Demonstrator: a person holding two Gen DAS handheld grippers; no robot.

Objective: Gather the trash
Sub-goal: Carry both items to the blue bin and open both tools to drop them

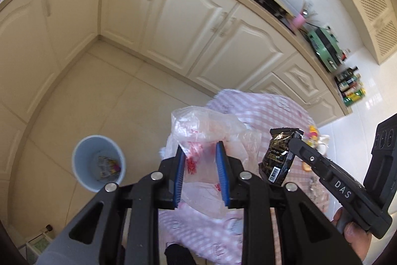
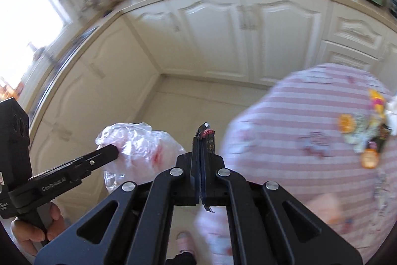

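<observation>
Both claws are loaded: left gripper pinches a flimsy plastic bag, right gripper clamps a black wrapper (thin edge hold), so either could slip short of the bin.

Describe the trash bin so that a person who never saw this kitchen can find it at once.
Start from the cream kitchen cabinets that meet in a corner, then look down at the tiled floor in front of them. The trash bin stands there, left of the table with the pink checked tablecloth. It is the only round, pale blue open bin, with a colourful wrapper inside.
</observation>
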